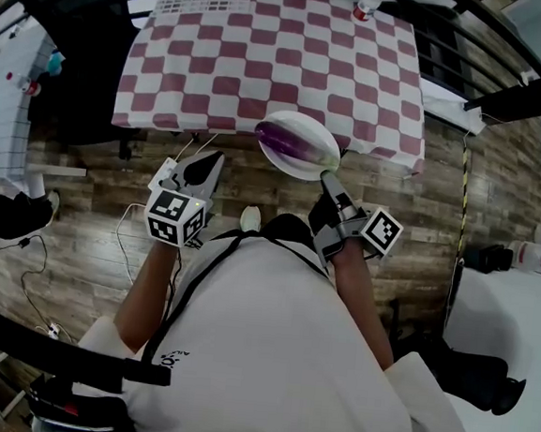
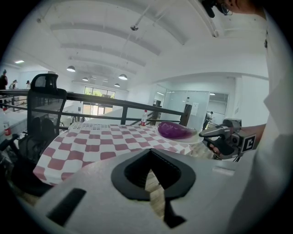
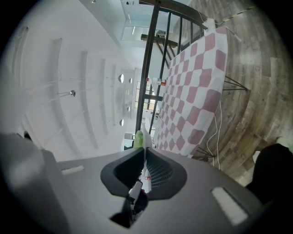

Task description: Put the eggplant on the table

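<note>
A purple eggplant (image 1: 291, 139) lies on a white plate (image 1: 314, 165) held in the air just in front of the near edge of the table with the red-and-white checked cloth (image 1: 265, 59). My right gripper (image 1: 328, 178) is shut on the plate's near rim. In the right gripper view the plate's thin edge (image 3: 143, 137) runs between the jaws, with the eggplant's green stem (image 3: 138, 138) beside it. In the left gripper view the eggplant (image 2: 175, 131) and the right gripper (image 2: 206, 134) show at the right. My left gripper (image 1: 202, 169) hangs to the left of the plate, shut and empty.
A red-capped bottle (image 1: 367, 2) stands at the table's far right corner. A black mesh chair (image 1: 70, 33) stands left of the table. A dark railing (image 2: 114, 101) runs behind the table. Cables (image 1: 31, 265) lie on the wooden floor at the left.
</note>
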Available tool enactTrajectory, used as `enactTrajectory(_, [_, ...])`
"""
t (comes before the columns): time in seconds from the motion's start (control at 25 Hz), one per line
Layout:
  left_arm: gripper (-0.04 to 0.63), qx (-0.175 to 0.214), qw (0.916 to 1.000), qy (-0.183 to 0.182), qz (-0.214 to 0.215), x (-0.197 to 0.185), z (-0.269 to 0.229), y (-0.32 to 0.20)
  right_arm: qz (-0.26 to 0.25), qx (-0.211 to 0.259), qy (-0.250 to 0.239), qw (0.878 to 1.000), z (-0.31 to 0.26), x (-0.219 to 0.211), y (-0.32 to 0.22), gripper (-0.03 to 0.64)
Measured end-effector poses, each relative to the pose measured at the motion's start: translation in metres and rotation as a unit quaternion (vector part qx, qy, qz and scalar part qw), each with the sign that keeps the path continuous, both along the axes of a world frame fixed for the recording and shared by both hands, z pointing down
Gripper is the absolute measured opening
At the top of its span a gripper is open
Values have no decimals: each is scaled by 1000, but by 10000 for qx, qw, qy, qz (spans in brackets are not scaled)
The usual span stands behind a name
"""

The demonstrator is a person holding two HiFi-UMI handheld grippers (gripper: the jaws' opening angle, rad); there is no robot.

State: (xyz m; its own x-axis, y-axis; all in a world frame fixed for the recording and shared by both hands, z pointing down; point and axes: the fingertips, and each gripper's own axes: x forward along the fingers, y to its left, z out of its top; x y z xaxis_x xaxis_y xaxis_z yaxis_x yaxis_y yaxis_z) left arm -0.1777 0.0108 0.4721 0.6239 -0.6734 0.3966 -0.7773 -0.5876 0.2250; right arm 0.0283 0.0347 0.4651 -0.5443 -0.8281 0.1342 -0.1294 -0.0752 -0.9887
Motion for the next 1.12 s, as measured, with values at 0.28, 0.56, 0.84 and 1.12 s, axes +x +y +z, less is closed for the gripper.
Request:
enactTrajectory(0.28, [2,-31,10000,-15,-52,-6,-1,-5,-78,2,-8,10000,-3,-6,-11,25])
enactTrajectory(0.56, [2,-74,9999,-31,-145,-9,1,-23,-173,-40,-5,9998,-1,-8,-33,25])
enactTrajectory(0.84, [2,-126,9996,-68,-252,-5,6,-55,-293,-90,2,9995,6,-3,-69,25])
enactTrajectory(1.12, [2,-169,9993,-125,-315,11,8,-100,-454,-104,-57,9989,7,7,-120,25])
